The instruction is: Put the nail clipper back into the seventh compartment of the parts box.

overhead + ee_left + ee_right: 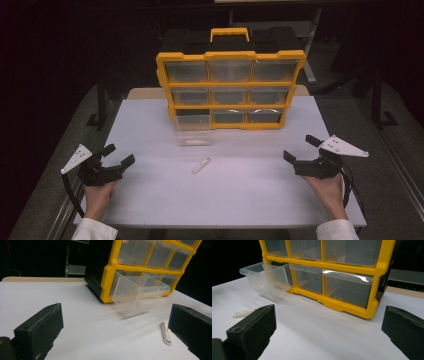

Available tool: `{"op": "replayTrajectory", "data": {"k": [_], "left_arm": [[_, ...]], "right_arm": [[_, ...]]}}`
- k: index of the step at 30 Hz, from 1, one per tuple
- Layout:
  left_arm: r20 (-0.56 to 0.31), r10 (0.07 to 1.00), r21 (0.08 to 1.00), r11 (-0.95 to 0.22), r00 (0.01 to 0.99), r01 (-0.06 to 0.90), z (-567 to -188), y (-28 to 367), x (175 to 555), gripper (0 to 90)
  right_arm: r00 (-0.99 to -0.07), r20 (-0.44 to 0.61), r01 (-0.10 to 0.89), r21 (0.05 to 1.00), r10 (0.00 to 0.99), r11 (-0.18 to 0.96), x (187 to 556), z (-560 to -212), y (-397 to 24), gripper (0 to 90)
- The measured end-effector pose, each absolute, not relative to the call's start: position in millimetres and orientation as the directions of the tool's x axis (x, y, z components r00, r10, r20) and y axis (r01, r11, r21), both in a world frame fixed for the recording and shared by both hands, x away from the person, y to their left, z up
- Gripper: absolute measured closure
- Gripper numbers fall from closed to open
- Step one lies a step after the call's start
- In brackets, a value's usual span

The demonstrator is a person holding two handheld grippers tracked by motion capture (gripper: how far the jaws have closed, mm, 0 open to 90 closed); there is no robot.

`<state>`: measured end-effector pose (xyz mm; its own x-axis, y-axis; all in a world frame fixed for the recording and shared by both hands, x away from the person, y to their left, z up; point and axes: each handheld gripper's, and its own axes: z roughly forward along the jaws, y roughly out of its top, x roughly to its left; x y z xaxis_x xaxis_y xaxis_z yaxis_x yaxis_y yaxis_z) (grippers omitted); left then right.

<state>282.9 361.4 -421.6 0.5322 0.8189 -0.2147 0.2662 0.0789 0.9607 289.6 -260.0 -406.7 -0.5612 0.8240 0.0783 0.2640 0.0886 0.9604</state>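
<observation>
Item 1, left gripper (119,155): black two-jaw tool with a grey three-cornered plate, held in the person's left hand (98,192) near the bench's left edge, toward the front. Jaws stand wide apart with nothing between them. No writing legible.

Item 2, clear drawer (192,129): see-through plastic bin, open-topped, drawn out of the bottom-left slot of the organiser and resting on the bench (250,200) just in front of it. Nothing can be made out inside it. No label.

Item 3, small white piece (201,165): slim, flat, oblong, off-white plastic with a darker marking on its top face, too small to read. Lies flat near the middle of the bench, in front of the clear drawer and apart from it, well apart from both grippers.

Item 4, yellow organiser (231,87): stands upright at the bench's back edge; yellow frame and handle, black back, 9 clear-fronted compartments in 3 rows of 3. No brand or lettering readable.

Item 5, right gripper (301,148): same build, held in the right hand (327,189) near the bench's right edge. Jaws spread fully, holding nothing.
</observation>
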Motion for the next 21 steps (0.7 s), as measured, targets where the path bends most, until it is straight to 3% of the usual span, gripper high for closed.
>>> {"op": "replayTrajectory", "data": {"k": [21], "left_arm": [[-0.208, 0.814, 0.961, 0.065, 0.542, 0.270, -422.2, 359.8, 281.6, 0.0]], "right_arm": [[-0.559, 0.108, 0.310, 0.947, 0.822, 0.086, 294.3, -406.9, -256.4, 0.0]]}}
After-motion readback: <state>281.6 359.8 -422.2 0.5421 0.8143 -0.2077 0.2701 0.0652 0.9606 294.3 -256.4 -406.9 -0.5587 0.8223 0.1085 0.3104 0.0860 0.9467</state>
